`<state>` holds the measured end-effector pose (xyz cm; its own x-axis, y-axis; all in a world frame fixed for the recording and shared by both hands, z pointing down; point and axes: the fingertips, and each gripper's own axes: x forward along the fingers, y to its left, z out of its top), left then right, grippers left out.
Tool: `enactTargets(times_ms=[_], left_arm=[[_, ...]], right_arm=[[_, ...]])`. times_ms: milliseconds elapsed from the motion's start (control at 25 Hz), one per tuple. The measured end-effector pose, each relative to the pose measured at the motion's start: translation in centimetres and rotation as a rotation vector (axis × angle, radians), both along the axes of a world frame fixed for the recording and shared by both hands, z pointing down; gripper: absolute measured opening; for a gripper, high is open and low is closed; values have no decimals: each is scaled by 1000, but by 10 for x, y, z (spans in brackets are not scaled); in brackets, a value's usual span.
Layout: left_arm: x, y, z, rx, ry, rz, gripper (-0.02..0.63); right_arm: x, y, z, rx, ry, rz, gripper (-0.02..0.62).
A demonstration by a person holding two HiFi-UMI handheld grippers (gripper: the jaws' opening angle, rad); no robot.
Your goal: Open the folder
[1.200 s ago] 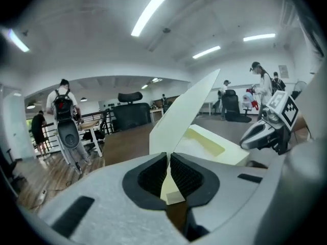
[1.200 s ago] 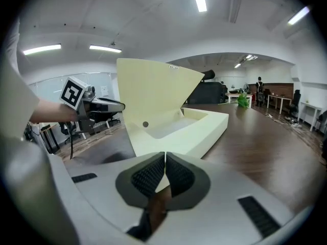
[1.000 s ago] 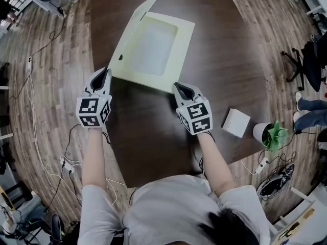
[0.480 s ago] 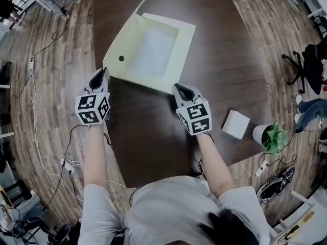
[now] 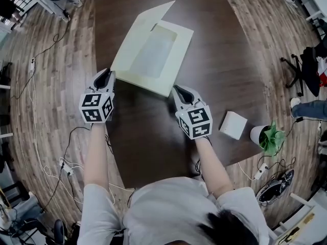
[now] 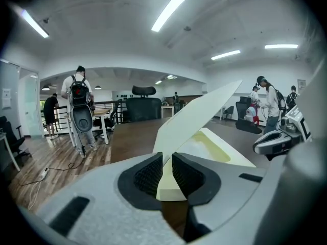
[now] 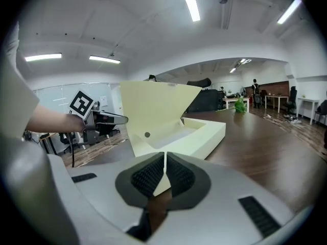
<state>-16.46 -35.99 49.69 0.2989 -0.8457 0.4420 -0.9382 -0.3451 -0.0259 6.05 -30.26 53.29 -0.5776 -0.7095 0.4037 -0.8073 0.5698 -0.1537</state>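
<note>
A pale yellow box folder (image 5: pixel 171 68) lies on the dark wooden table (image 5: pixel 225 60), its cover (image 5: pixel 134 37) lifted at a slant over the tray. My left gripper (image 5: pixel 106 75) is shut on the cover's near left corner; in the left gripper view the cover (image 6: pixel 199 119) runs up from between the pads (image 6: pixel 150 173). At the folder's near right corner my right gripper (image 5: pixel 176 91) is shut on the base edge. The right gripper view shows the raised cover (image 7: pixel 153 106) with a dark round button, the tray (image 7: pixel 204 134) below it, and the left gripper (image 7: pixel 99 120) beyond.
A small white box (image 5: pixel 233 125) sits on the table to the right of my right gripper, with a potted green plant (image 5: pixel 268 137) at the table's right edge. Cables (image 5: pixel 61 162) trail on the wood floor at left. People stand far off (image 6: pixel 79 101).
The cover has swung higher and further open, and the folder has shifted slightly right. My left gripper moved a little right and up with the cover corner. The right gripper barely moved.
</note>
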Motion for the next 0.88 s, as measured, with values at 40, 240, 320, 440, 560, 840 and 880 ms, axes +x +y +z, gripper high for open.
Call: enactTargets(times_ms=[40,240,320,440,560,840,880], left_arm=[[2,1,0,-6,-3,8,34],[16,12,3,-35,-48,81,77],[23,19,4,-44,-70,113,87],[31,31,1,-39,-80,149,91],[30,41,-9,-7,-70,161,89],[31,79,-39,77,-75,176,28],[30,85,-45,88,-66,177,25]], right_arm=[[1,2,-4,6,-3,2,18],[5,11,-19,32,-19,20,18],[8,17,-24,39,-24,26,18],[9,24,-32,52,-28,36,18],[8,30,-40,63,-35,52,18],[6,55,-64,97,-42,68,18],[5,59,-69,104,-42,69,18]])
